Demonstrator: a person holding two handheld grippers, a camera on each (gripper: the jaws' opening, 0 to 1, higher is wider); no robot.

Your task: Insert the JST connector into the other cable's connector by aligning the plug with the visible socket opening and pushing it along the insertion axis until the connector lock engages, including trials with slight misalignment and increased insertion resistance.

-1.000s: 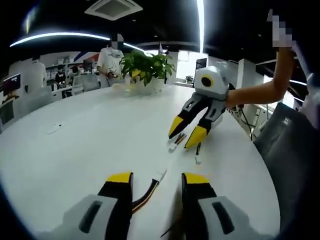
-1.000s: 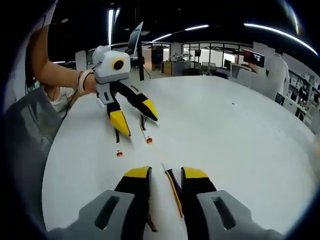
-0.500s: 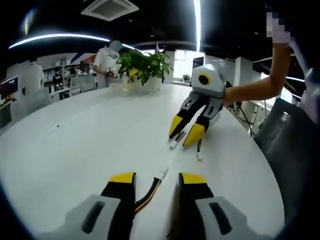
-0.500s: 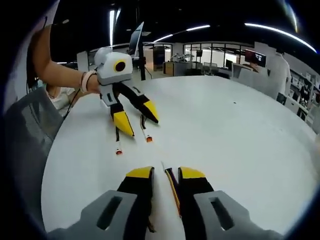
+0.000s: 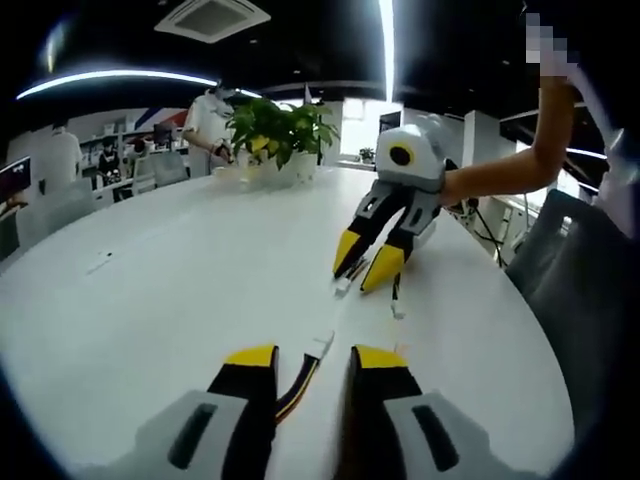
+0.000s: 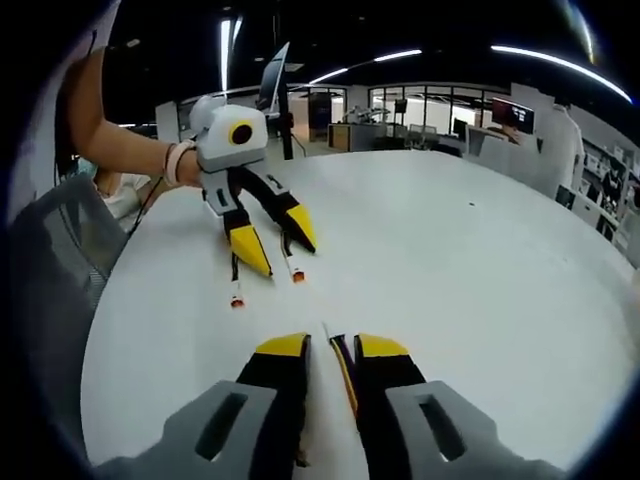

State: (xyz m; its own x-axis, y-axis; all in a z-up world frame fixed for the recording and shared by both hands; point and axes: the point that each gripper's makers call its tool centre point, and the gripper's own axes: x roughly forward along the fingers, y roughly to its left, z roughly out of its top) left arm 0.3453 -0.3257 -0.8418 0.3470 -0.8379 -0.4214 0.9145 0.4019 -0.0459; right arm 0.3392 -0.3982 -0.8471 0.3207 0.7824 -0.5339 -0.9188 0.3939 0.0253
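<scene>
White JST connector [image 5: 320, 346] lies on the tabletop [image 5: 160, 290], just ahead of the left hand-held gripper [image 5: 313, 362]. Its yellow-and-dark wires run back between the jaws. Long axis points forward, toward the right hand-held gripper [image 5: 359, 270] across the tabletop.

Left jaws are narrowly parted around the wires. Whether they actually pinch the cable, cannot tell.

Second cable [image 6: 346, 375] lies between the right hand-held gripper's [image 6: 333, 347] jaws in the right gripper view. Jaws are nearly closed, a thin gap left. Grip on the cable unclear.

In the left gripper view, a small white connector [image 5: 343, 286] sits at the right jaw tips. The two connectors are well apart, roughly in line. Judgement: both cables need firm grasps before any mating.
</scene>
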